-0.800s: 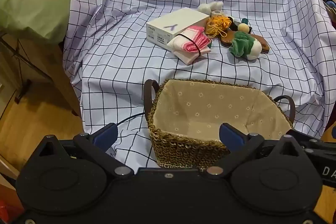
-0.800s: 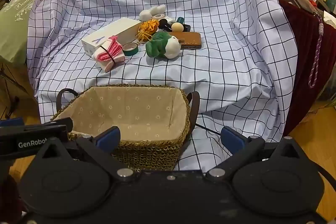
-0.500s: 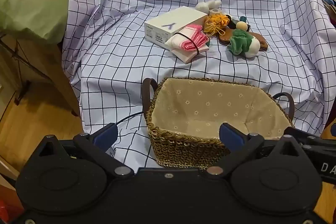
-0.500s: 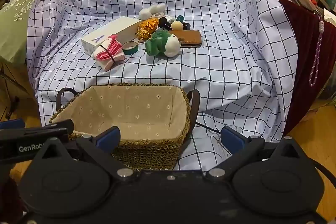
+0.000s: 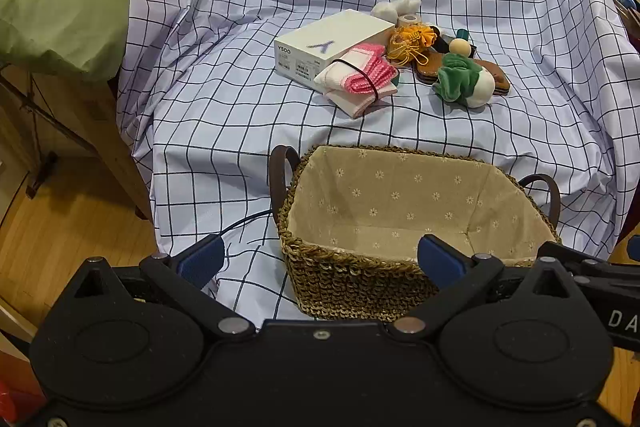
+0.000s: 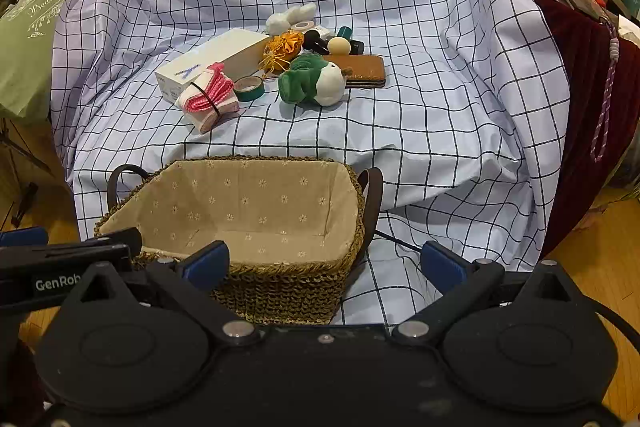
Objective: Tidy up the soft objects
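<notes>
Behind basket (image 5: pixel 352 279), pink cloth roll (image 5: pixel 358 79) lies diagonal; both grippers (image 5: pixel 320 261) (image 6: pixel 324 261) wide apart, empty.

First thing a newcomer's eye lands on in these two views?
Probably the woven basket with its flowered lining, nothing inside it, at the near edge of the checked cloth. Behind it sits a small clutter: a green and white plush, a pink and white cloth bundle leaning on a white box, and an orange pouch. Both the left gripper and right gripper are open, holding nothing.
</notes>
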`<state>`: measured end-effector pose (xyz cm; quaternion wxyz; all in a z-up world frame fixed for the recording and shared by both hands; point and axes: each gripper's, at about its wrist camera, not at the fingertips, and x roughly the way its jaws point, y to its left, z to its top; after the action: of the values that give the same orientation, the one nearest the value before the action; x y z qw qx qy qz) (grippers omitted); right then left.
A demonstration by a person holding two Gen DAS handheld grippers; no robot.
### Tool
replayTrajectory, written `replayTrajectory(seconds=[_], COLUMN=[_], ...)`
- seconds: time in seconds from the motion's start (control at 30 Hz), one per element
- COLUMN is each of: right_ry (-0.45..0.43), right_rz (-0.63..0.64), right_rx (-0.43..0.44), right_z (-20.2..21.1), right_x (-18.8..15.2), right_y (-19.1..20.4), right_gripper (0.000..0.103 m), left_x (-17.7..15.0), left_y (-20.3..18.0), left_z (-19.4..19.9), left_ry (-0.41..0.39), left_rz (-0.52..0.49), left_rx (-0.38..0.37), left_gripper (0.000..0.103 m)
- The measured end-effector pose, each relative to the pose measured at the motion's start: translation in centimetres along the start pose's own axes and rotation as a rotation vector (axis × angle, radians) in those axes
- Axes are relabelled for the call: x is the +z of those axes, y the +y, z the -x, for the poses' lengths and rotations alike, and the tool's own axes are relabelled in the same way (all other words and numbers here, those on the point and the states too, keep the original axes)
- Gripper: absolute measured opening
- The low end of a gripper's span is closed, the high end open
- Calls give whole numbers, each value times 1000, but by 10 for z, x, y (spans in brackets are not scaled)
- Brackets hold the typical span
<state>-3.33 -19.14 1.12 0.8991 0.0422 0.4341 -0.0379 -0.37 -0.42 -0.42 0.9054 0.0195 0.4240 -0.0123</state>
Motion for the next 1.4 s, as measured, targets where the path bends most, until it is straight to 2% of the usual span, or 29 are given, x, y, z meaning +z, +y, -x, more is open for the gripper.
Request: replayTrajectory(seconds=[1.4], right_ry=[8], right_rz=[-9], right_rx=[3], right_z=[-1], right_x=[0], right_y=[0], right_gripper=[102], left_x=[-2], left_y=[-1], left_z=[-2], left_ry=[18], left_rz=[3], left_rx=[-7], left_gripper=[100])
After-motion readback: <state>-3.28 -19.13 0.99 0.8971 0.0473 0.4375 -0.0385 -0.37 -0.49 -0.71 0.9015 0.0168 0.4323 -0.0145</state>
